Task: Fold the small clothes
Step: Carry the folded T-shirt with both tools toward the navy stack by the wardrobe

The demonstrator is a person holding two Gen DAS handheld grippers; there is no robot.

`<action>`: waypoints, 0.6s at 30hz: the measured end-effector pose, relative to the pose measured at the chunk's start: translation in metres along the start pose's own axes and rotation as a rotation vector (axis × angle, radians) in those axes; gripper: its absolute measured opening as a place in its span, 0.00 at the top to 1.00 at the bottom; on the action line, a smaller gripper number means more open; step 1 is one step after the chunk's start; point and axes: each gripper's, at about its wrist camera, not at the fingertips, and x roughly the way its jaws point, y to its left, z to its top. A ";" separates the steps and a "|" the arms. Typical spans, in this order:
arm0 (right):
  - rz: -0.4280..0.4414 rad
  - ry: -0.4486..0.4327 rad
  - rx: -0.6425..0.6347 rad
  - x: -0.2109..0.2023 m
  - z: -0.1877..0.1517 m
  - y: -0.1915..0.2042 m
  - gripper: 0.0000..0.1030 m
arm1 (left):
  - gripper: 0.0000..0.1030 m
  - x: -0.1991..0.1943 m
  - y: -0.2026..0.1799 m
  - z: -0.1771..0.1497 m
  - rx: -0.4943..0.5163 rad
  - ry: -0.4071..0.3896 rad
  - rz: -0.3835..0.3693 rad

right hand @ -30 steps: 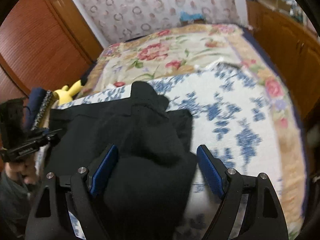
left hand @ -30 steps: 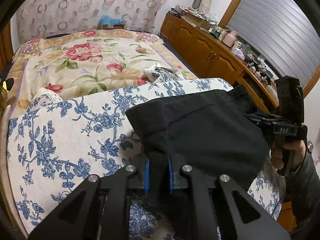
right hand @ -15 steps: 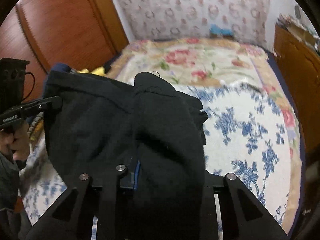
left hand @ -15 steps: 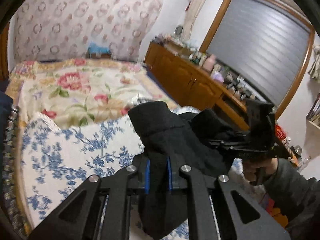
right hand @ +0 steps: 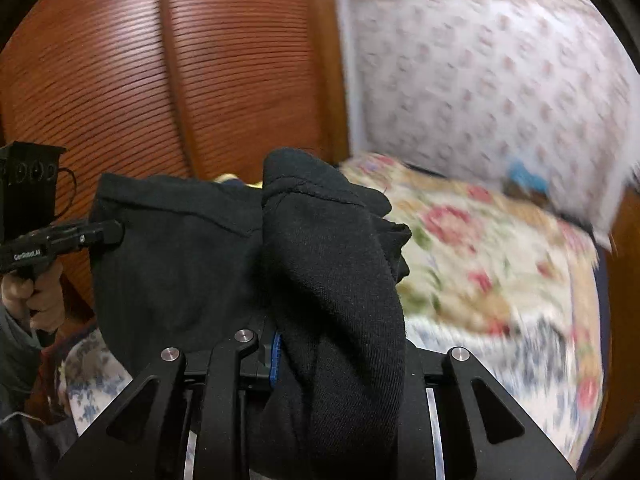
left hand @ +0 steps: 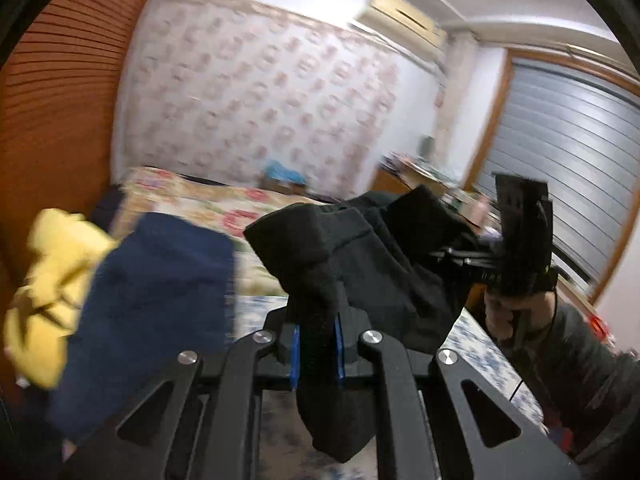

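Observation:
A black garment [left hand: 360, 256] hangs in the air between both grippers, folded over on itself. My left gripper [left hand: 316, 344] is shut on one edge of it; blue pads show on either side of the cloth. It also shows in the right wrist view [right hand: 108, 234], at the far left. My right gripper [right hand: 304, 352] is shut on the black garment [right hand: 320, 264], which drapes over and hides its fingertips. It shows in the left wrist view [left hand: 444, 254] at the right, gripping the other end.
A folded navy garment [left hand: 156, 296] and a yellow plush toy [left hand: 44, 288] lie at the left. The bed with the floral cover [right hand: 480, 264] and a blue-patterned sheet [left hand: 480, 356] lies below. A wooden wardrobe [right hand: 180, 80] stands at the left.
Both grippers have lifted the black garment off the bed and swung it left toward the wardrobe. The right gripper closed on the cloth a second ago.

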 end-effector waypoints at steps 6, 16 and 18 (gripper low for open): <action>0.096 0.054 -0.220 0.080 0.079 0.069 0.78 | 0.90 -0.038 0.065 -0.028 -0.115 -0.019 0.182; 0.220 0.170 -0.374 0.211 0.131 0.146 0.72 | 0.90 -0.015 0.138 -0.082 -0.285 0.069 0.296; 0.191 0.197 -0.336 0.227 0.130 0.142 0.59 | 0.90 -0.007 0.143 -0.090 -0.289 0.096 0.298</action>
